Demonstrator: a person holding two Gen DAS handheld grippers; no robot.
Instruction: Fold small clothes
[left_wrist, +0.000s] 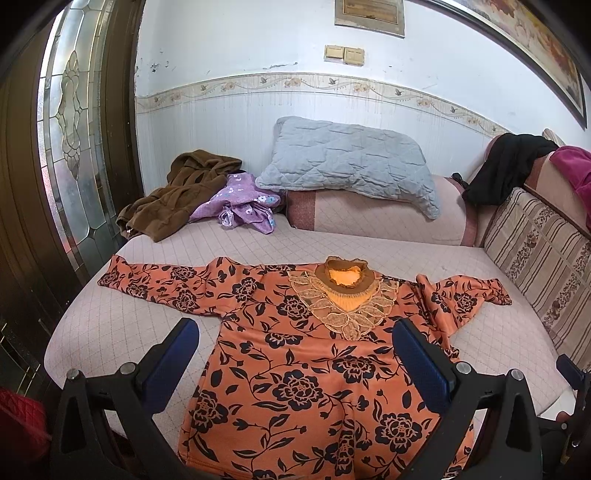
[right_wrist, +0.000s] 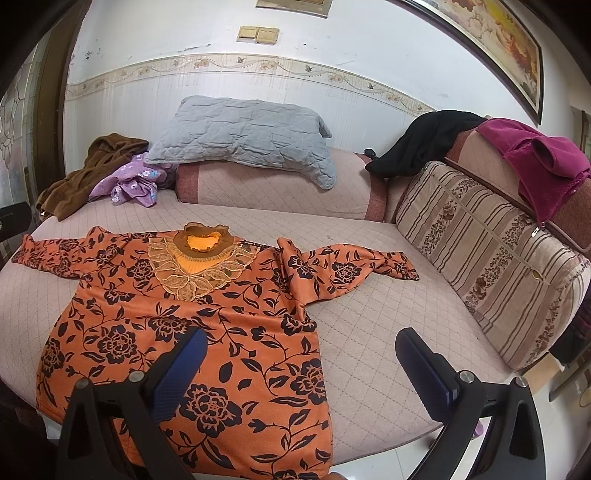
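I see the orange floral top (left_wrist: 295, 369) lying flat, face up, on the quilted pink sofa seat (left_wrist: 122, 332). Its long axis runs hem to collar: hem at the near seat edge, brown ruffled collar (left_wrist: 345, 275) pointing away toward the back wall. The lace bib sits just below the collar. The sleeves spread sideways across the seat. The one on my left (left_wrist: 155, 284) lies out straight; the one on my right (right_wrist: 347, 273) is creased and bunched at the shoulder.

My left gripper (left_wrist: 295, 343) hovers over the chest of the top with its blue-padded fingers (left_wrist: 173, 365) spread wide, nothing between them. My right gripper (right_wrist: 299, 354) hangs over the top's right hem side and the bare seat, fingers equally wide apart, holding nothing.

Behind the top: a brown hooded garment (left_wrist: 177, 192) and a purple flowered garment (left_wrist: 240, 203) heaped at the far left corner, touching each other. A grey quilted pillow (left_wrist: 347, 162) rests on the pink bolster (left_wrist: 376, 218). On the right, a striped back cushion (right_wrist: 491, 254), a black garment (right_wrist: 424, 144) and a magenta fleece (right_wrist: 546, 162) draped over the sofa back. Nothing lies on the top itself.
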